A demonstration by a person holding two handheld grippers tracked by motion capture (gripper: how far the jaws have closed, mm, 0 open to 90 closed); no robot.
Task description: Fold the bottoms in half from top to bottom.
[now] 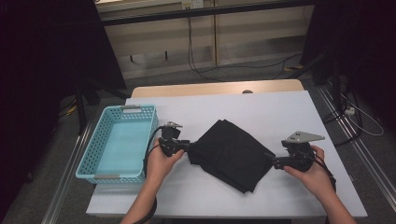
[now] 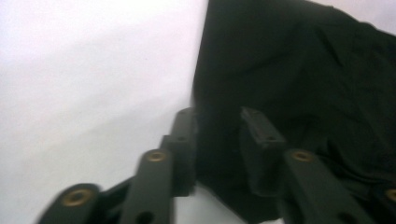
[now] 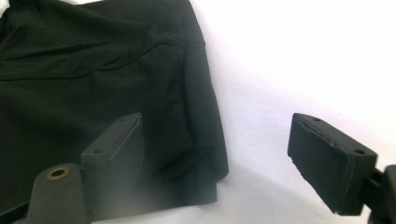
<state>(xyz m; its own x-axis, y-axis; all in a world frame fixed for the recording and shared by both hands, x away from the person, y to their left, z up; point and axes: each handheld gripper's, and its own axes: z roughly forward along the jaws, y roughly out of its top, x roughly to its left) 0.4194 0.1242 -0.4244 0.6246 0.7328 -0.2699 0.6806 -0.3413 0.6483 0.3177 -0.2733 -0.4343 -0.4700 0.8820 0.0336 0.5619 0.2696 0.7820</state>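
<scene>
A folded black cloth (image 1: 229,151) lies on the white table top (image 1: 280,112), turned at an angle. My left gripper (image 1: 189,147) sits at the cloth's left corner. In the left gripper view the left gripper (image 2: 219,121) has its jaws a little apart, and the cloth's edge (image 2: 299,70) lies in the gap between them. My right gripper (image 1: 273,161) is at the cloth's right corner. In the right gripper view the right gripper (image 3: 217,135) stands wide open, one jaw over the cloth (image 3: 93,70) and the other over bare table.
A light blue plastic basket (image 1: 88,158) with nothing in it stands at the table's left edge, close to my left hand. Bare white table surrounds the cloth. Beyond the far edge are cables on the floor and dark frames.
</scene>
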